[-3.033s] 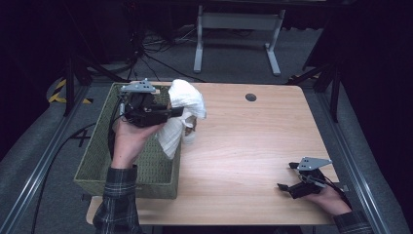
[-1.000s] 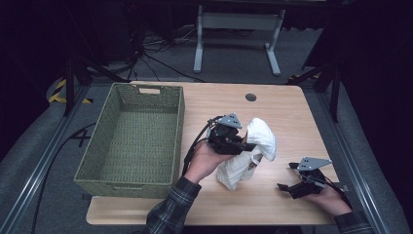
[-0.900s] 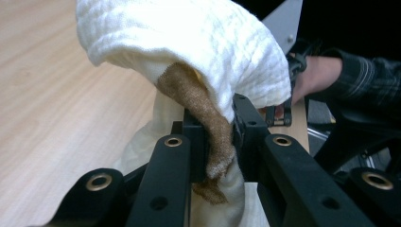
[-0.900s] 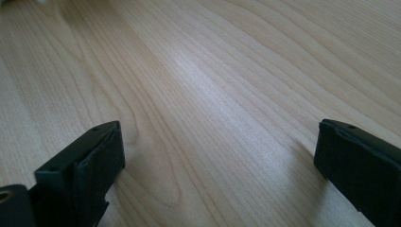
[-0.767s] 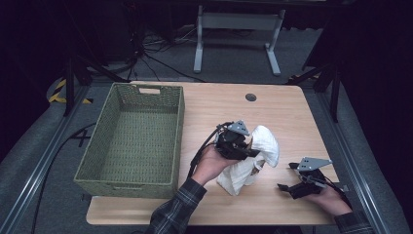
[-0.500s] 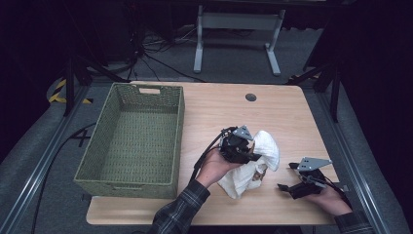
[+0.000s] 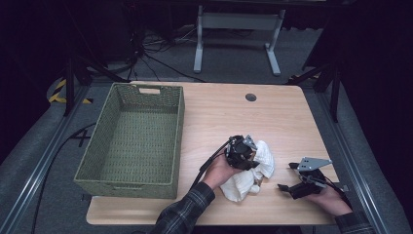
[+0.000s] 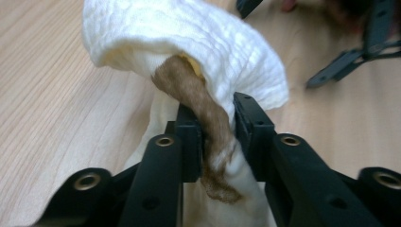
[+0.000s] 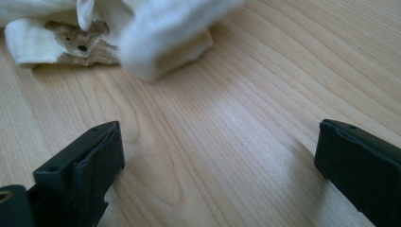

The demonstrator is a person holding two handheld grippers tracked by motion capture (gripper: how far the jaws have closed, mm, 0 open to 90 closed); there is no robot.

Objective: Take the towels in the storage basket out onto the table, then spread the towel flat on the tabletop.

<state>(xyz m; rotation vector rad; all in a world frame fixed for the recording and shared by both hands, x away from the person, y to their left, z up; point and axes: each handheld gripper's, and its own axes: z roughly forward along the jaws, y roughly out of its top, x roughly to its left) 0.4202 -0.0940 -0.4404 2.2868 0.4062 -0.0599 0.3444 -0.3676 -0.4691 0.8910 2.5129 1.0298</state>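
No readable writing is showing on the crumpled white quilted cloth with a brown furry part (image 7: 247,173), which is now lying on the pale wooden table (image 7: 272,117) at lower centre, having left the green woven basket (image 7: 134,139). The left gripper (image 8: 218,124) is still pinching it, jaws just easing apart; its length is running from lower left to upper right. The right gripper (image 7: 287,176) is resting spread wide, just right of it.

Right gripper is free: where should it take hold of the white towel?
Grip the white towel at its near lower edge, coming level from the right gripper side; that loose fold lies flat on the table, apart from the left gripper.
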